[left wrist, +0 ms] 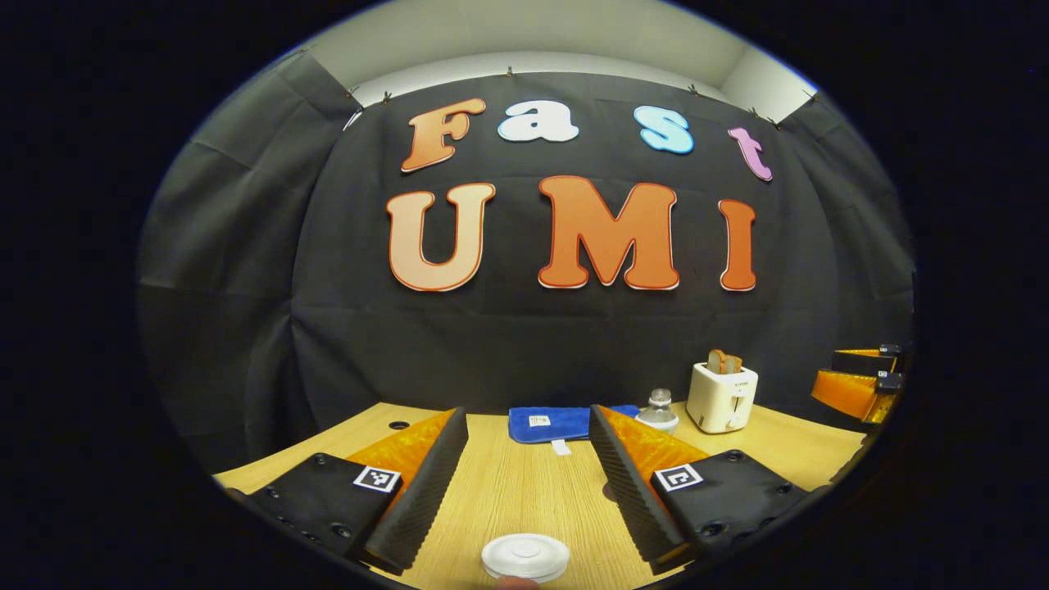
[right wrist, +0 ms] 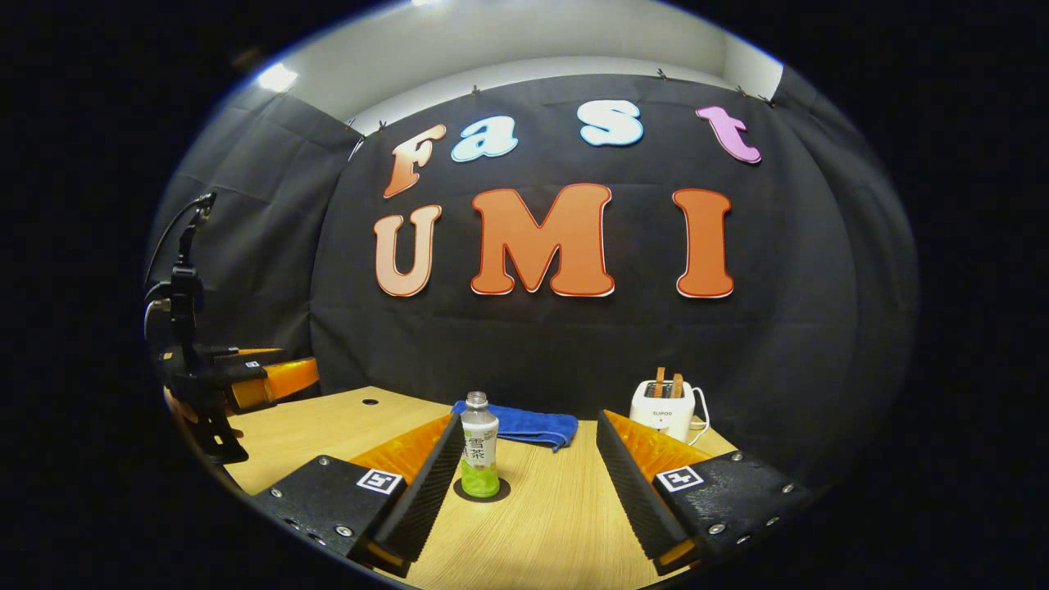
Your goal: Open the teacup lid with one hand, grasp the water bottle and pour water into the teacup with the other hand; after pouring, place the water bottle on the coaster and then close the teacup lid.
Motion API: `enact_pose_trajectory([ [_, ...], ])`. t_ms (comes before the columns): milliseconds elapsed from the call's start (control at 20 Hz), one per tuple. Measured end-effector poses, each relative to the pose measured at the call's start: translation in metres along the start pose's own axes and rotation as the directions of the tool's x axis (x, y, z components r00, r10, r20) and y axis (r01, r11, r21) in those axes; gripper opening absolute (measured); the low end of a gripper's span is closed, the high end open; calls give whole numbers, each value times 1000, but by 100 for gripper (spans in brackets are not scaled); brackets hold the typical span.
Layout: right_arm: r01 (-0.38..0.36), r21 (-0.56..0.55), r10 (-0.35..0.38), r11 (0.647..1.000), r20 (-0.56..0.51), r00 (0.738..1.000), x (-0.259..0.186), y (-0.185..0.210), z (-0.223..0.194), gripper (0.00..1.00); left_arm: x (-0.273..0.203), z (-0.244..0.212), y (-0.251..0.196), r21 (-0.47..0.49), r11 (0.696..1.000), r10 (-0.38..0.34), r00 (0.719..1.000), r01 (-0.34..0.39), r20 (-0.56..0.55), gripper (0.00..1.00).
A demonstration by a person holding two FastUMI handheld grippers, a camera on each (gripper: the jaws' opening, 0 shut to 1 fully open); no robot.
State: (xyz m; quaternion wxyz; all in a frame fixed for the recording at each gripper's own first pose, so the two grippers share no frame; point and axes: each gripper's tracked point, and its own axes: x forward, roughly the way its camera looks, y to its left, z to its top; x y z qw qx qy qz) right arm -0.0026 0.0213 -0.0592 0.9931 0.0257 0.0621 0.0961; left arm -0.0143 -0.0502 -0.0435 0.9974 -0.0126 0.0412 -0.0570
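**Lid first, bottle second: line up both tools before closing**

The left tool [left wrist: 529,459] hangs wide apart and holds nothing, with the white teacup lid [left wrist: 524,557] low between its fingers and near the camera. The cup beneath is hidden, so I cannot tell how the lid seats. The step in hand looks like the approach to the lid: lower the tool squarely, centre the lid between the ribbed pads [left wrist: 426,483], and close evenly so the lid lifts straight rather than tipping.

The right tool [right wrist: 533,467] is also spread wide and empty. The water bottle [right wrist: 479,447] stands upright on a dark round coaster [right wrist: 482,492] on the worktop [right wrist: 557,524], just beside the left finger and off centre. Shift that tool leftwards before gripping the bottle's body. A blue cloth [right wrist: 524,426] and toaster [right wrist: 664,410] sit behind, well apart.
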Motion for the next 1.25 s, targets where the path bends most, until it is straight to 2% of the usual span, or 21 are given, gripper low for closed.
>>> enact_pose_trajectory([
  [100,25,-36,-24,999,13,1000,-3,-3,9,100,-2,20,3,-23,1000,22,999,-21,38,94],
  [150,33,-44,-32,998,23,999,-5,-3,15,96,-4,29,5,-25,999,30,998,-28,57,99],
  [400,50,-6,-50,999,47,998,-5,-5,34,97,-11,64,3,-5,999,34,992,-33,123,95],
  [450,70,-11,-69,998,57,996,-4,-10,36,100,-12,65,3,5,999,39,991,-39,127,95],
  [500,89,-16,-88,996,58,994,-4,-15,35,97,-13,64,1,5,999,33,991,-34,127,95],
  [700,120,-42,-118,992,45,992,-3,-18,28,97,-11,58,3,2,999,38,993,-39,114,95],
  [800,113,-41,-111,993,44,993,-2,-13,25,97,-7,53,9,21,997,73,991,-76,108,95],
  [1150,108,-58,-107,992,32,994,1,-10,23,97,-1,49,-1,22,998,52,994,-55,97,95],
  [1200,106,-57,-104,993,33,994,1,-9,23,93,-1,46,-2,22,998,50,994,-53,94,95],
  [1250,103,-56,-101,993,34,994,1,-8,24,97,0,44,-1,23,998,50,995,-52,90,97],
])
